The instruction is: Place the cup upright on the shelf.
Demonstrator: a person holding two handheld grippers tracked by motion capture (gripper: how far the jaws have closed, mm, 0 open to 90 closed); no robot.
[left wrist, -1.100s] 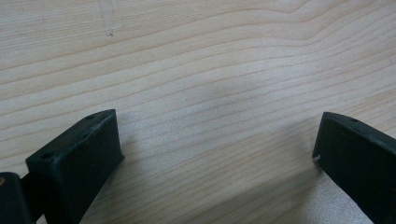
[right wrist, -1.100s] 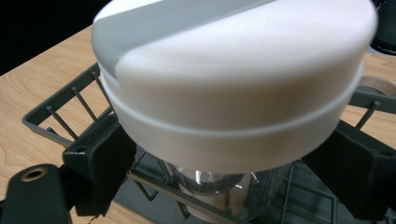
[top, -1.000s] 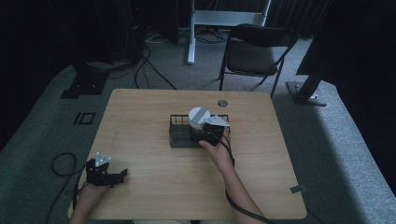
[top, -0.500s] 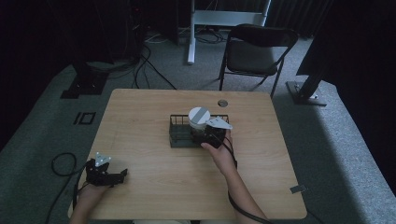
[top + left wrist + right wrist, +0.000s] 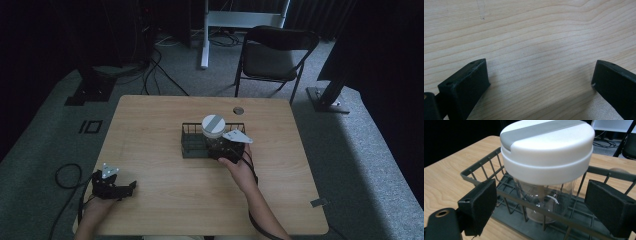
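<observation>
A clear jar (image 5: pixel 214 126) with a white lid crossed by a grey stripe stands upright in a dark wire basket (image 5: pixel 192 145) at the middle of the wooden table (image 5: pixel 165 205). My right gripper (image 5: pixel 226 149) sits at the basket's near right side. In the right gripper view the jar (image 5: pixel 546 160) rises just past the basket's near rim (image 5: pixel 506 195), and the right gripper (image 5: pixel 541 207) is open with a jaw on each side of the jar, not touching it. My left gripper (image 5: pixel 114 186) rests near the table's front left corner, open over bare wood (image 5: pixel 541 80).
A small round hole (image 5: pixel 238 110) marks the table behind the basket. A black folding chair (image 5: pixel 272 55) stands beyond the far edge. Cables lie on the floor (image 5: pixel 65 172) at the left, and a stand's base (image 5: pixel 325 97) is at the right.
My right gripper has drawn back a little toward the person. The jar stays in the basket. The left gripper has not moved.
</observation>
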